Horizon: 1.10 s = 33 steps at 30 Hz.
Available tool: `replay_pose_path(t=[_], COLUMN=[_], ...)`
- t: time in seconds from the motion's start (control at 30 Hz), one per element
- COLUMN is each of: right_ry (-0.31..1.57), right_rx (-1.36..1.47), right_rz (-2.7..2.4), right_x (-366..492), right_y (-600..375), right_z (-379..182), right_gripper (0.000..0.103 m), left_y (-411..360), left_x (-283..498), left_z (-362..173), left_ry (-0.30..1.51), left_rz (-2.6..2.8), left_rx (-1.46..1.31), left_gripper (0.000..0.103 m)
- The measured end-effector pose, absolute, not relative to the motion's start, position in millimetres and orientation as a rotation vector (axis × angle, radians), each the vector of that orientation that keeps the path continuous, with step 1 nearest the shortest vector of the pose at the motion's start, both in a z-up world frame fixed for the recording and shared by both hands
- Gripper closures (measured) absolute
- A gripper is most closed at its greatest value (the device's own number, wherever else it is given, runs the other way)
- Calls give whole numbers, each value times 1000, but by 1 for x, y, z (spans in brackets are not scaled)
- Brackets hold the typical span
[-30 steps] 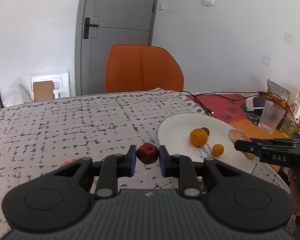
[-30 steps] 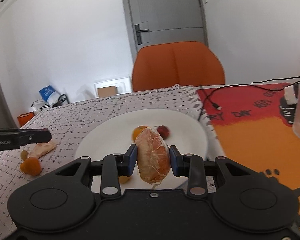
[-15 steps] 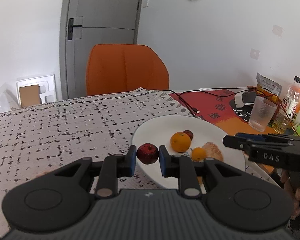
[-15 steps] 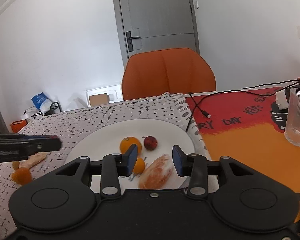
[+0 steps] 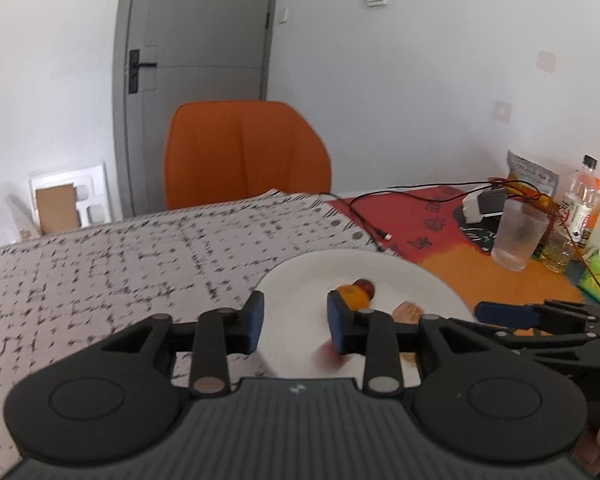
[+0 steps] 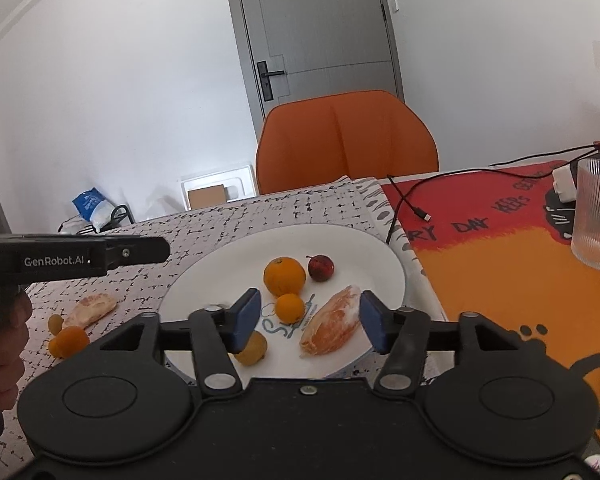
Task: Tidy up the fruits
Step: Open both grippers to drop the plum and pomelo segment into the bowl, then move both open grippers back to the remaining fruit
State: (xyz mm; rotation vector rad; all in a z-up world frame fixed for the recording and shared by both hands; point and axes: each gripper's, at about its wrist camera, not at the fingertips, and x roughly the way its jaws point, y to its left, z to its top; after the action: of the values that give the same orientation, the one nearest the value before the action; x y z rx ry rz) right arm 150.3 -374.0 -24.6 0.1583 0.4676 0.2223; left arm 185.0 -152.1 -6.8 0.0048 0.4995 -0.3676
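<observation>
**Two grippers open over the white plate**

Both sets of jaws have just been opening. The left gripper (image 5: 295, 322) holds nothing; a blurred red fruit (image 5: 329, 357) shows below its right finger, over the white plate (image 6: 384, 276). The right gripper (image 6: 308, 322) stands apart from the peeled citrus segment (image 6: 331, 326), which lies on the plate near an orange (image 6: 285, 275), a smaller orange (image 6: 289, 307) and a dark red fruit (image 6: 321, 267).
</observation>
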Motion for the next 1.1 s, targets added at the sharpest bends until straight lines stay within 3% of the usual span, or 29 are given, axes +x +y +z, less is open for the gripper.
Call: replay_pose_path(t=[0.07,0.13,0.27,0.43,0.73,1.1], right_ry=[468,462,462,455,435,478], right_rx=[164,170,181,184,165,201], right_rz=[225,231,251,272,324,419], right_x=[149,148,148,147,146,147], right_y=[-372,-370,-365,-355,-332,-311], right_z=[-25,-25,-25,-25,-22,-22], right_gripper=[31,24,12,6,0,0], left_y=[-144,-137,-120,-99,-61,-28], left_x=[184,181,175,169,158,138], left_z=[-7,-7,-5,-4,-6,-3], left_ry=[505,500,491,490,501,481], left_rz=[-346,-314,-271,-227,-175,-127], left_rx=[-2,2,-2,-13,-62,-79], left_gripper=[61,48,33,20,10,8])
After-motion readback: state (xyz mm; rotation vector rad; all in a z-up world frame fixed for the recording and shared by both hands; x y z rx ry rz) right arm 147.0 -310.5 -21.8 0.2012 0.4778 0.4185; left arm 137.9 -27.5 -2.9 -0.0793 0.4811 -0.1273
